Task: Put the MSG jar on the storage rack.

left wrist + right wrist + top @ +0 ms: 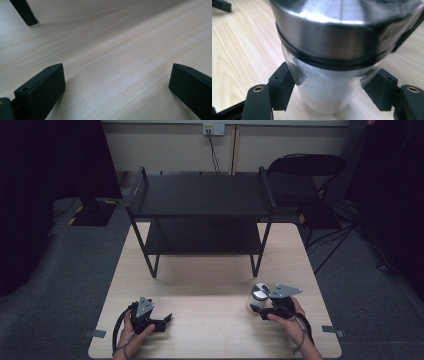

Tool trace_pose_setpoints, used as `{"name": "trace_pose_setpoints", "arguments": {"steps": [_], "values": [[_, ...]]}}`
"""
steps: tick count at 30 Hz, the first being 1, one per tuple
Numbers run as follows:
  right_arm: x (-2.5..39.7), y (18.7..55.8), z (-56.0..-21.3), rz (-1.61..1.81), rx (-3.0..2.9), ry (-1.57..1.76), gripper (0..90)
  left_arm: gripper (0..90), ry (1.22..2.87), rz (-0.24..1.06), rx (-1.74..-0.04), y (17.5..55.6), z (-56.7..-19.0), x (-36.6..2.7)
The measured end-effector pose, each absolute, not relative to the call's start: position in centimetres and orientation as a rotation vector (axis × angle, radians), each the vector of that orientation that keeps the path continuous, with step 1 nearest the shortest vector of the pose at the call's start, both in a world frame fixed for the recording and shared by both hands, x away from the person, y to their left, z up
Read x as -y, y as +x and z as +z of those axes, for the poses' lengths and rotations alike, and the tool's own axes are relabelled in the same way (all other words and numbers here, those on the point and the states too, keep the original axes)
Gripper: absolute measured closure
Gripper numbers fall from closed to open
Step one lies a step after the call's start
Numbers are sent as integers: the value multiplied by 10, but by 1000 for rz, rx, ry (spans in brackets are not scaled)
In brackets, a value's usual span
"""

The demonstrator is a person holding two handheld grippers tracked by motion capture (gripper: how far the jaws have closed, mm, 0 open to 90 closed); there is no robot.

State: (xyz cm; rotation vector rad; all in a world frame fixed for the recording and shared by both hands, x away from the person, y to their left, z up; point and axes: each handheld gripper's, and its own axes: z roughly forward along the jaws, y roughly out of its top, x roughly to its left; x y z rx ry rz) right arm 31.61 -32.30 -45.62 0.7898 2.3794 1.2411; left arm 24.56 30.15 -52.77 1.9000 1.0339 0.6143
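- A clear jar (329, 92) with a shiny metal lid (259, 292) stands upright on the light wooden surface (210, 320), toward its front right part, just in front of the person's right hand (290, 320).
- In the right gripper view the jar's clear body holds something white, and a dark ring runs under the lid's steel band.
- The right gripper (272, 306) has its jaws set around the jar's body, one on each side and pressed against the glass, so it is clamped on the jar.
- A grey three-cornered plate (284, 291) sits on top of that gripper, beside the lid.
- The left gripper (162, 321) rests low at the front left of the surface, well apart from the jar, held by the left hand (136, 334).
- Its jaws stand wide apart with bare wood between them, as the left gripper view shows.
- A black two-tier shelf rack (202, 205) stands on the far half of the surface; one of its feet (25, 12) shows in the left gripper view.
- Beyond the surface, at the right, is a black folding chair (305, 167) on grey floor.
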Motion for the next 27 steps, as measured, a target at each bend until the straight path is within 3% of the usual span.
{"name": "trace_pose_setpoints", "arguments": {"steps": [19,27], "values": [[281,340,-342,1275,-2324,736,310,0,1900,614,-1034,246,-528,-302],[257,363,-323,1280,-2294,756,310,0,1899,613,-1034,246,-528,-302]]}}
